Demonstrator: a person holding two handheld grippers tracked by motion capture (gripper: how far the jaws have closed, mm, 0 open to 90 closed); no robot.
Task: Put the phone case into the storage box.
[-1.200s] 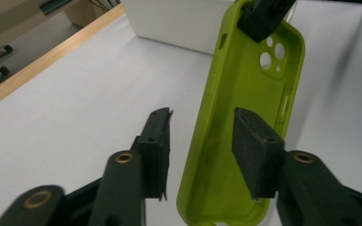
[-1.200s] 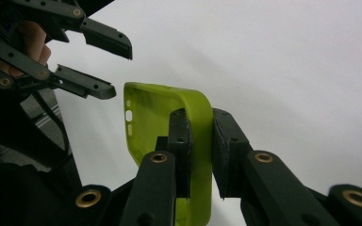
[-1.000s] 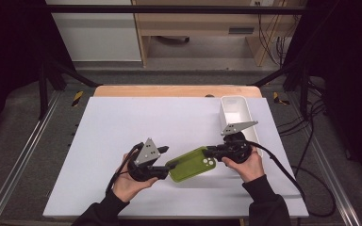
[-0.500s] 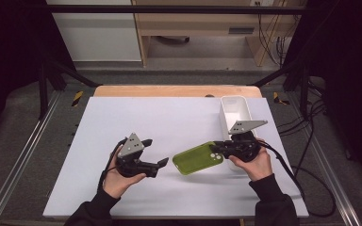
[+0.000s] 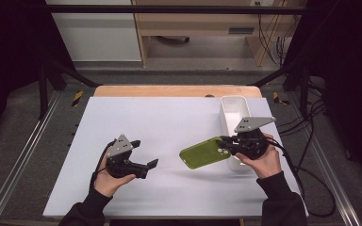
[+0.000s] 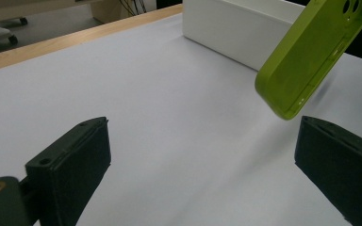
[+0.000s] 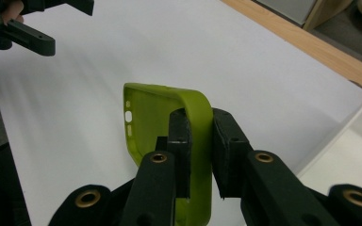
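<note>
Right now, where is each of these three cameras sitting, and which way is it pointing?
High view: above the person's side, looking forward and down on the table; forearms, left gripper, right gripper.
Left gripper view: between its own open jaws, toward the white bin.
Right gripper view: along jaws clamping the green phone case; left gripper far off.
All three share the case; high and left gripper views share the bin.

A white-topped table with a wooden far edge is seen. A white rectangular tray is set directly on it, just beyond and touching under the right gripper, well apart from the left gripper.
</note>
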